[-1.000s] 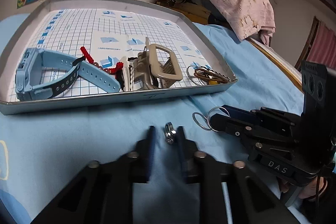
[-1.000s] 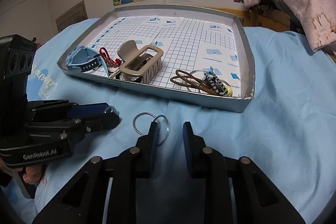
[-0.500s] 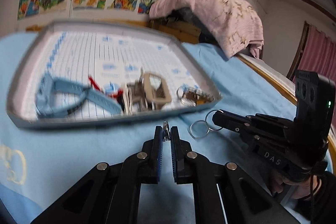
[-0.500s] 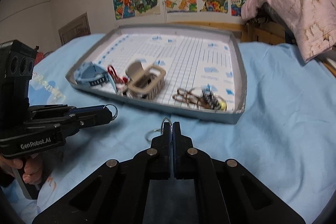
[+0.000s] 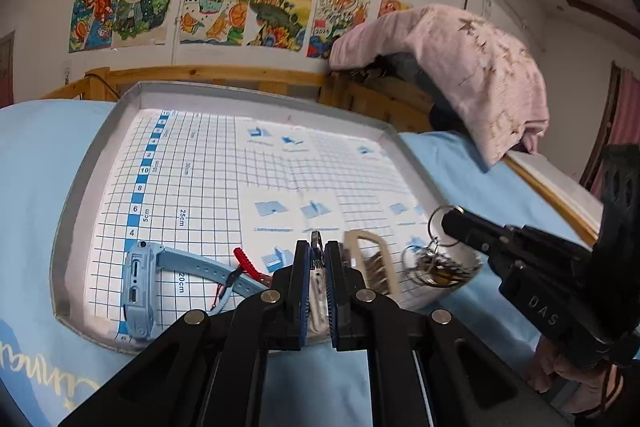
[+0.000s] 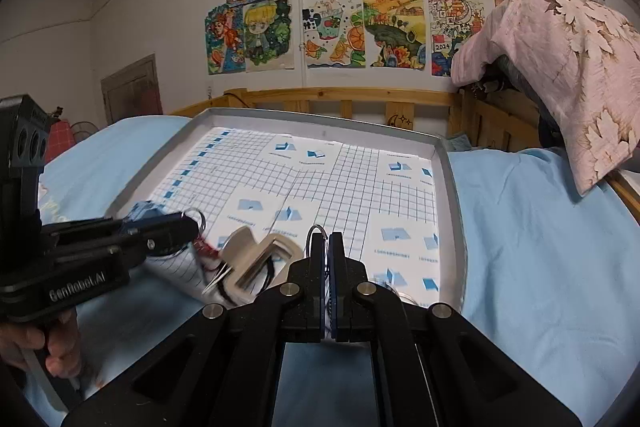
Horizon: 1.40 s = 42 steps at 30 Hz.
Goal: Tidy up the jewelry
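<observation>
My left gripper [image 5: 317, 251] is shut on a small silver ring [image 5: 316, 241] and holds it above the near edge of the grey tray [image 5: 100, 143]. My right gripper [image 6: 327, 243] is shut on a thin silver hoop [image 6: 316, 230], also above the tray's near part; in the left wrist view it [image 5: 454, 217] carries the hoop [image 5: 435, 217] over a pile of hair ties and rings [image 5: 436, 267]. In the tray lie a blue watch [image 5: 138, 283], a red beaded cord [image 5: 245, 263] and a beige hair claw [image 6: 256, 259].
The tray [image 6: 448, 187] has a blue grid sheet and sits on a light blue bed cover [image 6: 540, 247]. A wooden bed rail [image 6: 340, 99] and a pink cloth heap [image 6: 568, 75] stand behind. Drawings hang on the wall.
Both grippers closed on their rings on the bed cover, lifted them and moved forward over the tray's near edge.
</observation>
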Tool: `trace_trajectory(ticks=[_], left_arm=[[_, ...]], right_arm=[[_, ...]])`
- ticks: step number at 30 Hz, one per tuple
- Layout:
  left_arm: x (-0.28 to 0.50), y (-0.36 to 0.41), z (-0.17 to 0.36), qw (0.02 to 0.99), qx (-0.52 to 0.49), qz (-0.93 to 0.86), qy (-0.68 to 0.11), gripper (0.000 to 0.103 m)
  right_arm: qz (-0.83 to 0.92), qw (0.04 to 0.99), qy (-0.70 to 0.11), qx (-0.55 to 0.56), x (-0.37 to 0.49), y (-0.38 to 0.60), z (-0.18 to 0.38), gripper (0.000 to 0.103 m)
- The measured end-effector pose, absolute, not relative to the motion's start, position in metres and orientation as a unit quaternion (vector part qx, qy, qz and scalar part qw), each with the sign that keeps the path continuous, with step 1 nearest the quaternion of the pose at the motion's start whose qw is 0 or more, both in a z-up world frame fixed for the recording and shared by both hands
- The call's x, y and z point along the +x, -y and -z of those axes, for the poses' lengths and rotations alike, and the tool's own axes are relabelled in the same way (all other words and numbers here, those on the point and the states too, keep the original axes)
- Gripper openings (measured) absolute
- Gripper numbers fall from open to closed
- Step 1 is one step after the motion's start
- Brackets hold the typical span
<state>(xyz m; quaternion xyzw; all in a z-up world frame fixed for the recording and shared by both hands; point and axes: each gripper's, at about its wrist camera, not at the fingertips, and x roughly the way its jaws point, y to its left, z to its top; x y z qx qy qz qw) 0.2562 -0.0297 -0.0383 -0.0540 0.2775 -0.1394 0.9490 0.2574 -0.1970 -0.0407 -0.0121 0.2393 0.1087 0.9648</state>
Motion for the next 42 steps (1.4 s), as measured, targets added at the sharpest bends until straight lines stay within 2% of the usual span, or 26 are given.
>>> trace_trajectory(ticks=[17, 20, 21, 22, 23, 31, 33, 34, 35, 37, 41, 42], left_arm=[[0.263, 0.031, 0.056, 0.941, -0.058, 0.118, -0.313, 0.008], [0.262, 0.033, 0.055, 0.943, -0.049, 0.107, -0.310, 0.010], [0.261, 0.034, 0.055, 0.944, -0.046, 0.106, -0.309, 0.011], [0.260, 0.035, 0.054, 0.944, -0.045, 0.106, -0.308, 0.015], [0.259, 0.035, 0.053, 0.945, -0.044, 0.105, -0.306, 0.018], [0.248, 0.030, 0.044, 0.953, -0.051, 0.095, -0.283, 0.044], [0.244, 0.027, 0.040, 0.956, -0.055, 0.092, -0.275, 0.061], [0.240, 0.026, 0.037, 0.958, -0.060, 0.087, -0.266, 0.074], [0.235, 0.023, 0.034, 0.962, -0.065, 0.082, -0.253, 0.079], [0.228, 0.021, 0.027, 0.965, -0.069, 0.079, -0.239, 0.084], [0.209, 0.017, 0.013, 0.974, -0.069, 0.058, -0.210, 0.103], [0.202, 0.016, 0.009, 0.976, -0.069, 0.054, -0.198, 0.103]], right_arm=[[-0.088, 0.950, -0.299, -0.020, 0.273, 0.192, 0.070, 0.003], [-0.075, 0.949, -0.306, -0.022, 0.273, 0.195, 0.070, 0.011], [-0.071, 0.949, -0.306, -0.020, 0.273, 0.196, 0.070, 0.022], [-0.069, 0.949, -0.306, -0.019, 0.272, 0.197, 0.070, 0.036], [-0.066, 0.951, -0.303, -0.014, 0.270, 0.199, 0.068, 0.040], [-0.051, 0.955, -0.291, 0.002, 0.261, 0.212, 0.062, 0.043], [-0.044, 0.959, -0.282, 0.006, 0.257, 0.215, 0.058, 0.051], [-0.041, 0.960, -0.276, 0.008, 0.254, 0.217, 0.056, 0.056], [-0.038, 0.962, -0.270, 0.011, 0.251, 0.218, 0.054, 0.057], [-0.033, 0.966, -0.257, 0.017, 0.243, 0.222, 0.048, 0.063], [-0.024, 0.973, -0.228, 0.028, 0.222, 0.229, 0.036, 0.074], [-0.023, 0.975, -0.217, 0.030, 0.216, 0.231, 0.032, 0.079]])
